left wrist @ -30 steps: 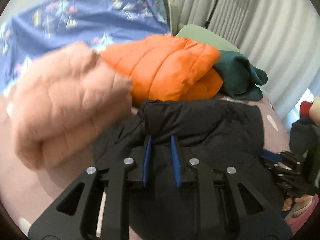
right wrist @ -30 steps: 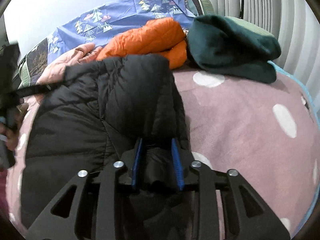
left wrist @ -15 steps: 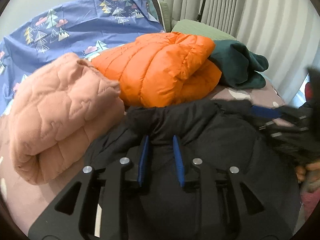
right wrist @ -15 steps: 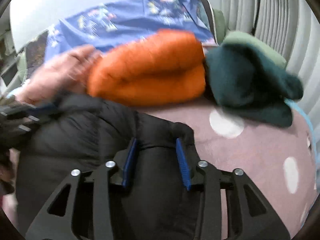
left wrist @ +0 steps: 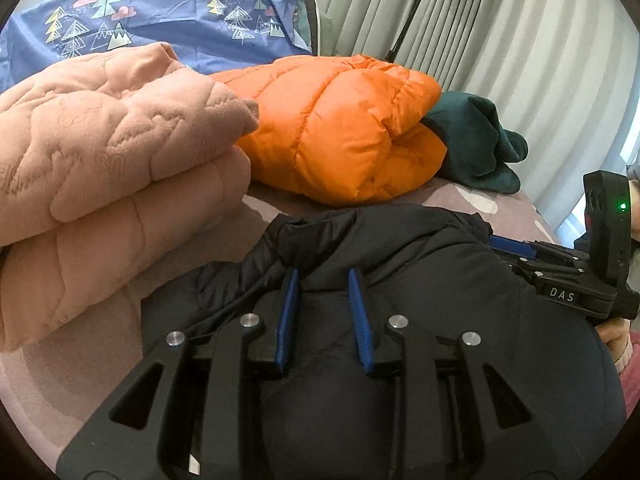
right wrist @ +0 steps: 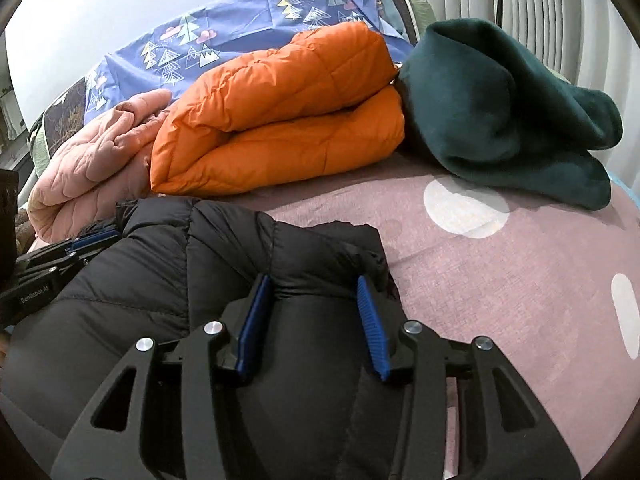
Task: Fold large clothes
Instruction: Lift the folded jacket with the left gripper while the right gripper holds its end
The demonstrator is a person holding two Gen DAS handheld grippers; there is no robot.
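Note:
A black puffer jacket (left wrist: 420,280) lies folded on the pink dotted bed cover, also in the right wrist view (right wrist: 168,264). My left gripper (left wrist: 322,276) sits at the jacket's left side, its blue pads a moderate gap apart with jacket fabric bulging between them. My right gripper (right wrist: 314,284) sits at the jacket's right side, its pads wider apart over the fabric. Each gripper shows in the other's view: the right one (left wrist: 516,246), the left one (right wrist: 92,238).
A folded pink quilted garment (left wrist: 104,168), a folded orange puffer jacket (left wrist: 344,128) and a dark green fleece (left wrist: 476,140) lie in a row behind. A blue tree-print sheet (left wrist: 168,12) and grey curtains (left wrist: 520,40) stand at the back. The pink bed cover (right wrist: 500,280) stretches right.
Both grippers have carried the jacket's edge forward and down toward the row of folded clothes. The right pads have spread wider; the left pads have spread a little.

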